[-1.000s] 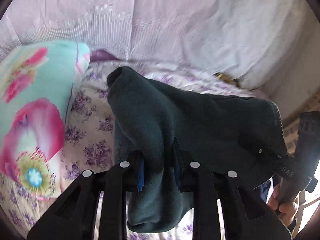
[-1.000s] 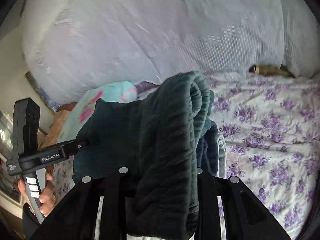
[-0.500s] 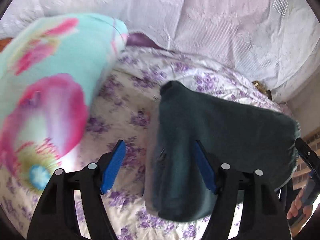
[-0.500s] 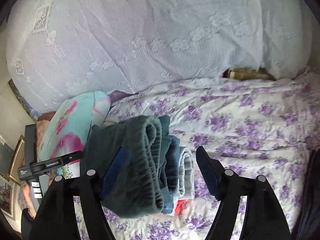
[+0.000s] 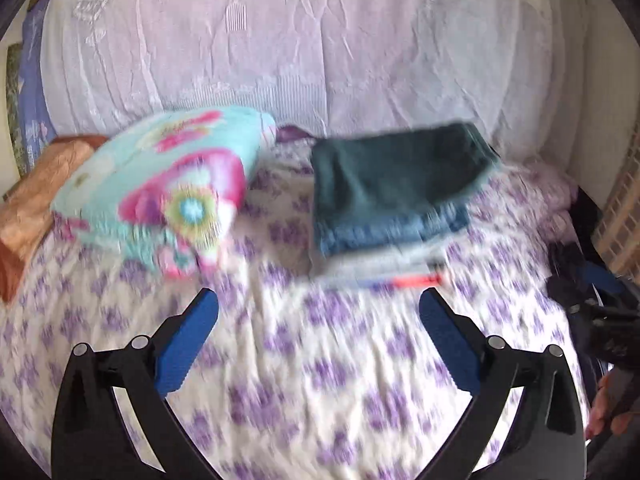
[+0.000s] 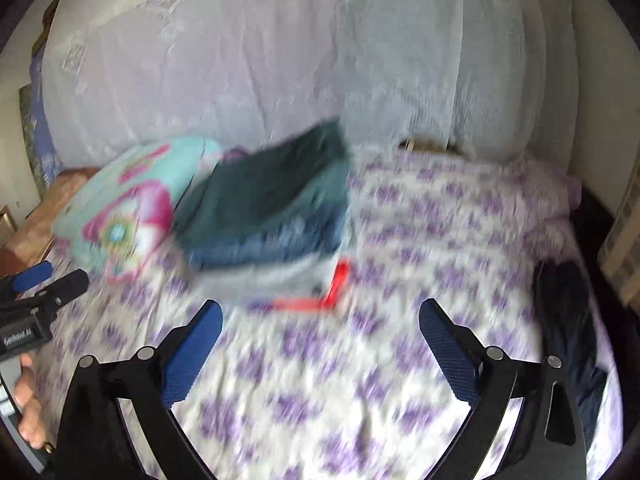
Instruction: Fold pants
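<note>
Pants (image 5: 396,168): dark green, folded, atop the clothes stack (image 5: 384,240).
Grippers: our left gripper (image 5: 318,344) and right gripper (image 6: 318,344) opening, empty, short of the stack.
Risk: we judge a snagged hem could topple the stack.

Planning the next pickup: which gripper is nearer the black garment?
Right. Right gripper is beside the black garment; left gripper is farther, by the pillow. Both jaws are opening, empty.

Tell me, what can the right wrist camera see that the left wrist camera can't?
Only the right wrist view shows the left gripper at its left edge. Only the left wrist view shows the right gripper, blurred, at its right edge. Both show the dark green pants topping the folded stack, the flowered pillow, and opening, empty jaws.
</note>
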`<state>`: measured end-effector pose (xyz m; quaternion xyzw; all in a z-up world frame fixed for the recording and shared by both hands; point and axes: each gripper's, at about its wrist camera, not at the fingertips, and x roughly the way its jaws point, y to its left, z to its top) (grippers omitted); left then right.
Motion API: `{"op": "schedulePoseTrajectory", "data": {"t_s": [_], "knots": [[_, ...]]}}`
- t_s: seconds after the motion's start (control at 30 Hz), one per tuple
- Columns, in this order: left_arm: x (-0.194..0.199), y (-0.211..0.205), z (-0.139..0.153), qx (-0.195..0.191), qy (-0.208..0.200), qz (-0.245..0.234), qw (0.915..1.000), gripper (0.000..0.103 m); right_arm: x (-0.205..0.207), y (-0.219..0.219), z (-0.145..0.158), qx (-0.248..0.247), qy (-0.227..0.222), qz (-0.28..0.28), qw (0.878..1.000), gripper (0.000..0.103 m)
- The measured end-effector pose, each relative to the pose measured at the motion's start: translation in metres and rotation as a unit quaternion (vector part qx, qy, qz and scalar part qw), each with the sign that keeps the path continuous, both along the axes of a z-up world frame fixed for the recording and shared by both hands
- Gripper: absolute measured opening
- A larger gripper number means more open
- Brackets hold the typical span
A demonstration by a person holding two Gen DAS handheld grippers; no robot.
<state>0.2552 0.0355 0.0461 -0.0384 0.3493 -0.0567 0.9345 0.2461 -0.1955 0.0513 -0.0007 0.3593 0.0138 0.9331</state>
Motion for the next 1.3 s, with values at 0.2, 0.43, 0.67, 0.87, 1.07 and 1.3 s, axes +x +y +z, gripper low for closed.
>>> {"op": "schedulePoseTrajectory", "data": {"t_s": [0.2, 0.43, 0.67, 0.87, 1.07, 1.3], "knots": [[-0.057, -0.025, -0.042, 0.018, -0.005, -0.016, 0.9997, 0.098, -0.041, 0.005, -0.047, 0.020, -0.014, -0.002, 1.000, 0.099], [-0.067, -0.036, -0.056, 0.061, -0.047, -0.002, 0.9970, 0.098, -0.056, -0.001, -0.065, -0.011, -0.042, -0.022, 0.999, 0.099], [-0.057, -0.030, -0.073, 0.061, -0.025, 0.026, 0.9975, 0.098, -0.051, -0.008, -0.079, -0.021, -0.026, -0.037, 0.999, 0.099], [-0.056, -0.024, -0.074, 0.043, -0.015, 0.029, 0.9986, 0.098, -0.049, -0.003, -0.086, -0.020, -0.013, -0.022, 0.999, 0.099], [-0.056, -0.022, -0.072, 0.039, -0.018, 0.034, 0.9985, 0.098, -0.053, -0.001, -0.085, -0.020, -0.016, -0.018, 0.999, 0.099], [-0.057, -0.024, -0.071, 0.043, -0.026, 0.029, 0.9983, 0.098, -0.053, -0.001, -0.086, -0.018, -0.013, -0.016, 1.000, 0.099]]}}
